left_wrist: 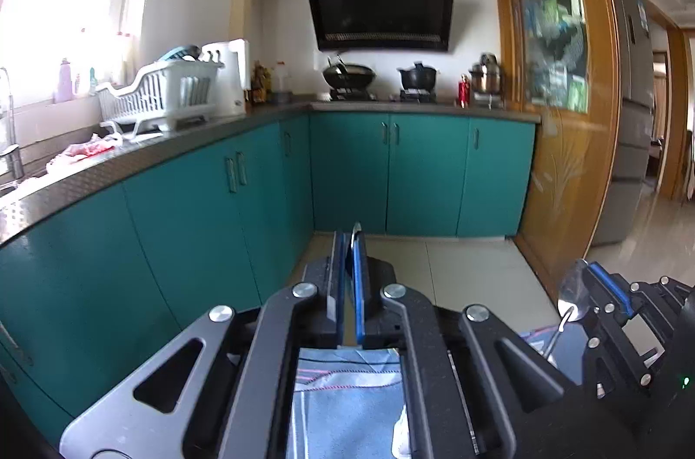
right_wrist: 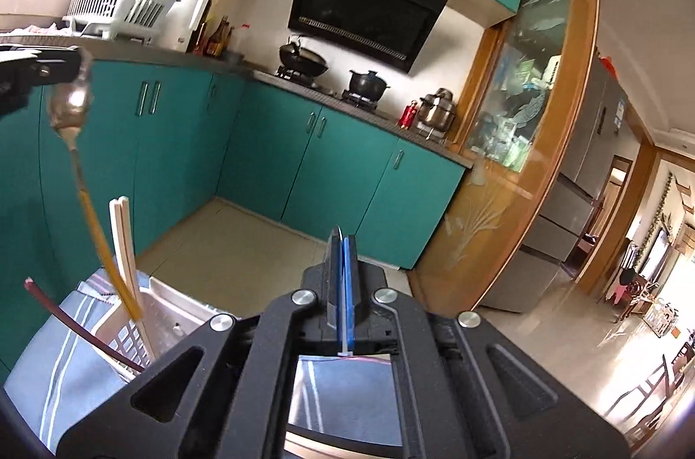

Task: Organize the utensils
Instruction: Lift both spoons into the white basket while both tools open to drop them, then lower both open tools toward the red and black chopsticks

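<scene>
the left gripper (left_wrist: 349,242) was clamped shut on the bowl of a yellow-handled spoon (right_wrist: 93,224), whose handle hung down with its tip just above the white slotted utensil holder (right_wrist: 126,337). the right gripper (right_wrist: 343,246) was likewise closed on the bowl of a metal spoon (left_wrist: 571,287), its handle dangling below the fingers.

both grips sat on smooth, curved metal, so either spoon could probably pivot or slide out if the hand swung quickly. the yellow handle hung right beside the pale wooden chopsticks (right_wrist: 124,242) leaning in the holder; lowering it off line might knock them or the dark red chopstick (right_wrist: 74,318) over onto the striped cloth (right_wrist: 47,350). the two grippers were near each other and could bump.
</scene>
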`<state>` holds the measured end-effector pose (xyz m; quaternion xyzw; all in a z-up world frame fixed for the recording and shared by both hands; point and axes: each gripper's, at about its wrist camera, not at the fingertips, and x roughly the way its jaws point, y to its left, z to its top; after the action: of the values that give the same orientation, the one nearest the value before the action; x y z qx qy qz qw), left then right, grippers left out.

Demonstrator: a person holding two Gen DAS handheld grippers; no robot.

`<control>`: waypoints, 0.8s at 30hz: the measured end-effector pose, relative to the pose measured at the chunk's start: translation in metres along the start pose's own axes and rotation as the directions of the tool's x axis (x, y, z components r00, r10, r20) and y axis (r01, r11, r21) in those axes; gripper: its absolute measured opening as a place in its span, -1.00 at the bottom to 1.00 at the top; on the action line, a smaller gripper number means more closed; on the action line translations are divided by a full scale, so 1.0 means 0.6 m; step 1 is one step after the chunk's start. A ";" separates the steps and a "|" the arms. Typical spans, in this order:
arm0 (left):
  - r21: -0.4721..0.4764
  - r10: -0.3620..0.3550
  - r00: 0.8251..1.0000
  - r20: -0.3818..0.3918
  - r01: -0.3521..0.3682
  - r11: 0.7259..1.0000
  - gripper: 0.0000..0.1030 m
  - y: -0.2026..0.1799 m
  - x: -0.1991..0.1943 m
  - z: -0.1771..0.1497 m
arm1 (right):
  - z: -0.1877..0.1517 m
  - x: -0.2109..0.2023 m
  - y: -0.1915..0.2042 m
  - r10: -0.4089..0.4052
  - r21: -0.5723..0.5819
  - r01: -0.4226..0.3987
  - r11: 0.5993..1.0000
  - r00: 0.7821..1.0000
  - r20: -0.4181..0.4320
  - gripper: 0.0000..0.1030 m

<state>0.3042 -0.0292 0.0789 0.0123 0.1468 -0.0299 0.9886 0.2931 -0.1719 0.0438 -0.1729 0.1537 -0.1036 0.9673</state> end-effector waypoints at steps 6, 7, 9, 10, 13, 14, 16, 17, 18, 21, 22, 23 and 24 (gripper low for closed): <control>0.024 -0.024 0.997 -0.072 0.025 0.999 -0.91 -0.020 0.032 -0.038 | -0.008 0.008 0.015 0.059 0.020 -0.059 0.998 0.998 -0.028 -0.96; 0.018 -0.030 0.997 -0.077 0.031 0.999 -0.91 -0.020 0.032 -0.042 | -0.009 0.008 0.015 0.071 0.028 -0.070 0.997 0.997 -0.034 -0.94; 0.020 -0.031 0.997 -0.066 0.032 0.999 -0.90 -0.022 0.027 -0.043 | -0.011 0.005 0.013 0.086 0.045 -0.085 0.995 0.996 -0.038 -0.82; 0.022 -0.032 0.998 -0.059 0.033 0.999 -0.87 -0.022 0.022 -0.042 | -0.011 0.001 0.010 0.095 0.057 -0.093 0.994 0.995 -0.034 -0.79; -0.008 -0.038 0.999 -0.030 0.038 0.999 -0.53 -0.006 -0.001 -0.035 | -0.006 -0.016 -0.002 0.127 0.093 -0.125 0.988 0.992 -0.017 -0.61; -0.024 -0.037 0.999 -0.021 0.037 0.999 -0.46 0.002 -0.011 -0.034 | -0.003 -0.029 -0.011 0.140 0.114 -0.139 0.984 0.990 -0.004 -0.55; -0.061 -0.038 0.999 -0.006 0.038 0.997 -0.46 0.023 -0.034 -0.029 | 0.002 -0.051 -0.027 0.166 0.148 -0.167 0.975 0.986 0.021 -0.48; -0.080 -0.036 0.999 0.002 0.036 0.996 -0.45 0.034 -0.047 -0.028 | 0.006 -0.064 -0.035 0.180 0.165 -0.184 0.969 0.983 0.035 -0.44; -0.101 -0.028 1.000 0.010 0.029 0.995 -0.41 0.047 -0.062 -0.029 | 0.009 -0.085 -0.047 0.200 0.184 -0.207 0.961 0.978 0.056 -0.38; -0.147 0.003 1.000 0.016 0.000 0.989 -0.26 0.084 -0.107 -0.042 | 0.007 -0.143 -0.076 0.244 0.217 -0.261 0.940 0.964 0.102 -0.27; -0.161 0.013 1.000 0.005 -0.012 0.987 -0.25 0.097 -0.124 -0.054 | 0.003 -0.161 -0.084 0.257 0.222 -0.276 0.935 0.960 0.112 -0.26; -0.164 0.018 1.000 -0.018 -0.021 0.986 -0.24 0.108 -0.138 -0.071 | -0.007 -0.186 -0.092 0.282 0.230 -0.301 0.925 0.953 0.113 -0.24; -0.155 0.022 0.998 -0.051 -0.030 0.987 -0.23 0.115 -0.148 -0.092 | -0.017 -0.200 -0.096 0.309 0.238 -0.326 0.915 0.945 0.103 -0.24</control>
<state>0.2079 0.0464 0.0532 -0.0624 0.1726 -0.0053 0.9830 0.1693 -0.1977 0.0873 -0.0247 0.1345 0.0417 0.9897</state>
